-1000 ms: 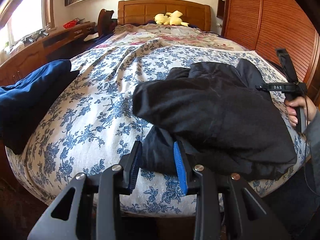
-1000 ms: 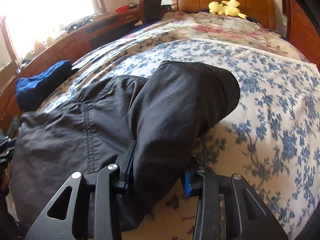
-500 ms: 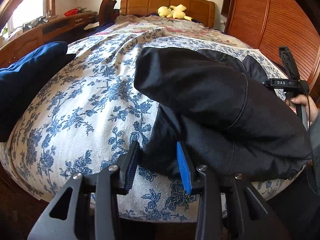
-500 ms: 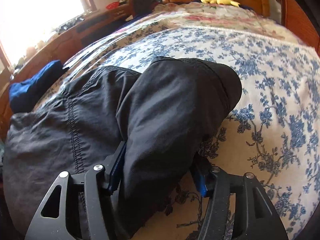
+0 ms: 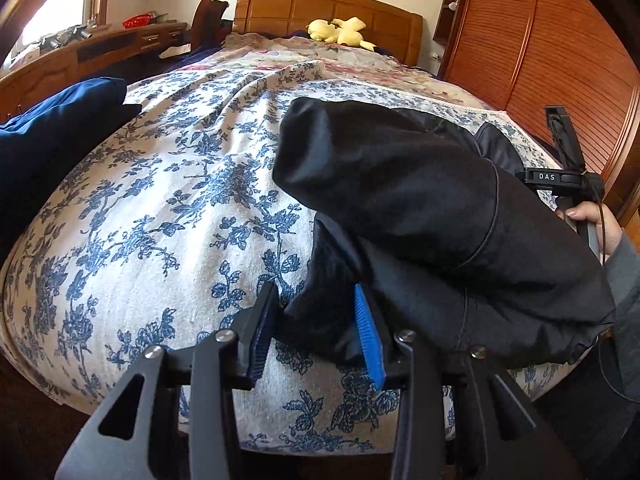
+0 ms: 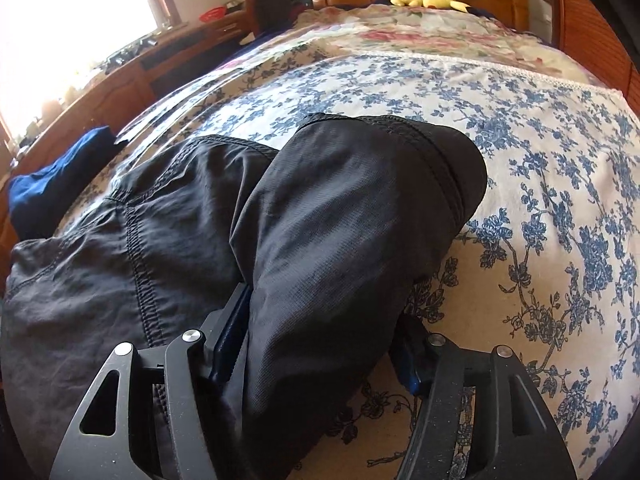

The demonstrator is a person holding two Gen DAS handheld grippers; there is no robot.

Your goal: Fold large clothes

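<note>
A black garment (image 5: 420, 208) lies folded over on itself on the flowered bedspread (image 5: 160, 220), near the foot of the bed. My left gripper (image 5: 316, 320) is at its near left corner. The jaws stand apart with that corner loosely between the blue pads (image 5: 366, 328). In the right wrist view the same garment (image 6: 320, 240) bulges up between the fingers of my right gripper (image 6: 322, 308), whose jaws stand wide and are half hidden by the cloth. The left wrist view also shows the right gripper's body (image 5: 568, 176), held by a hand (image 5: 588, 216).
A folded blue garment (image 5: 52, 132) sits at the bed's left edge. A yellow plush toy (image 5: 340, 30) lies by the wooden headboard (image 5: 328, 4). A wooden sideboard (image 5: 80, 56) runs along the left and slatted wardrobe doors (image 5: 540, 60) along the right.
Both grippers sank toward the bed with the garment. The right gripper's jaws spread much wider around the fold. The left jaws widened a little.
</note>
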